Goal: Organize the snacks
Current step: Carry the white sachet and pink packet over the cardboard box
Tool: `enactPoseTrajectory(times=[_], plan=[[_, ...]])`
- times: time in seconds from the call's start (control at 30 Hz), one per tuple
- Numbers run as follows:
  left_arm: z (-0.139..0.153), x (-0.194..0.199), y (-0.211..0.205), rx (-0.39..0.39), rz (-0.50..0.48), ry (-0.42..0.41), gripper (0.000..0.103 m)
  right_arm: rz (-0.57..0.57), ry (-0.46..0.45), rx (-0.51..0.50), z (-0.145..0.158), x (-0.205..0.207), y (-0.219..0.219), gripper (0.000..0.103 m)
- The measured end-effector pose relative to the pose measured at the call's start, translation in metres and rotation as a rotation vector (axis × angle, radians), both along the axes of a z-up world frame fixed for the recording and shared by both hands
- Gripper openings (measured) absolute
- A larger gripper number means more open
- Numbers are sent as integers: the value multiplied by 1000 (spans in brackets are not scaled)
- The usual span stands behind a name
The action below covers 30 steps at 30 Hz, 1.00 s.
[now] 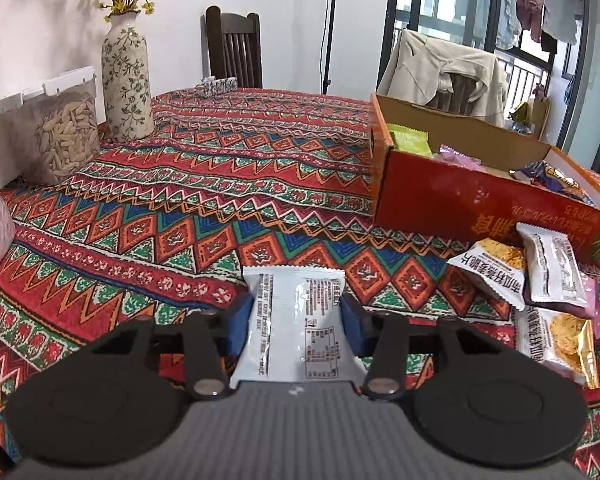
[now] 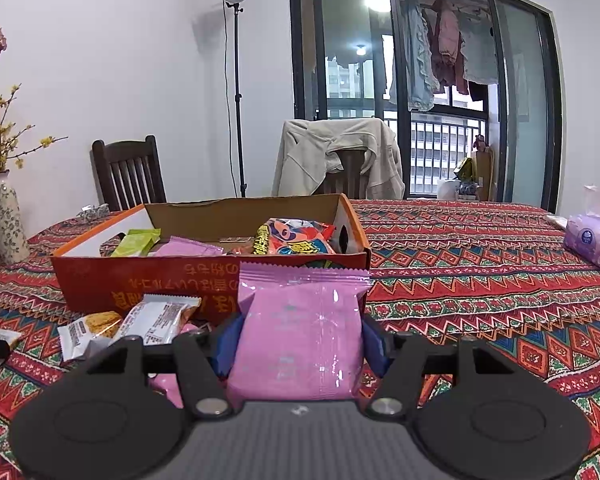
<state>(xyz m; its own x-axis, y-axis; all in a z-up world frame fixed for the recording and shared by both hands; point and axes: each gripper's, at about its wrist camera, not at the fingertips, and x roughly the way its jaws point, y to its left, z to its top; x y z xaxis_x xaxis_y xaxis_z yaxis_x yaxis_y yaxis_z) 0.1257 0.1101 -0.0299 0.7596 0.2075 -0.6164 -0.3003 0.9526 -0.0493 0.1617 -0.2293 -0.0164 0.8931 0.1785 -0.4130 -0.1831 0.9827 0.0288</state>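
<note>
My left gripper [image 1: 296, 322] is shut on a white snack packet [image 1: 296, 320], held above the patterned tablecloth, left of the red cardboard box [image 1: 460, 196]. My right gripper [image 2: 300, 340] is shut on a pink snack packet [image 2: 300, 332], held just in front of the red box [image 2: 160, 280]. The box holds a green packet [image 2: 138, 242], a pink packet [image 2: 188, 248] and a colourful bag [image 2: 296, 238]. Loose white and orange packets [image 1: 540, 276] lie on the cloth by the box's near side; they also show in the right wrist view [image 2: 132, 324].
A flowered vase [image 1: 126, 84] and a clear container of seeds [image 1: 60, 136] stand at the table's left edge by the wall. A tissue pack [image 2: 592, 240] lies far right. Chairs [image 2: 128, 172] stand behind the table, one draped with a jacket [image 2: 336, 156].
</note>
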Motion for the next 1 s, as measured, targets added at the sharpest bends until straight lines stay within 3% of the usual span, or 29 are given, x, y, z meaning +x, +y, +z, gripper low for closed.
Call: enactPoseTrajectory(times=[0.5, 1.0], plan=[[32, -6, -25, 15, -40, -151, 47, 4, -18, 2, 0, -3, 0, 61], [67, 23, -70, -11, -147, -261, 47, 13, -50, -1, 10, -9, 2, 61]])
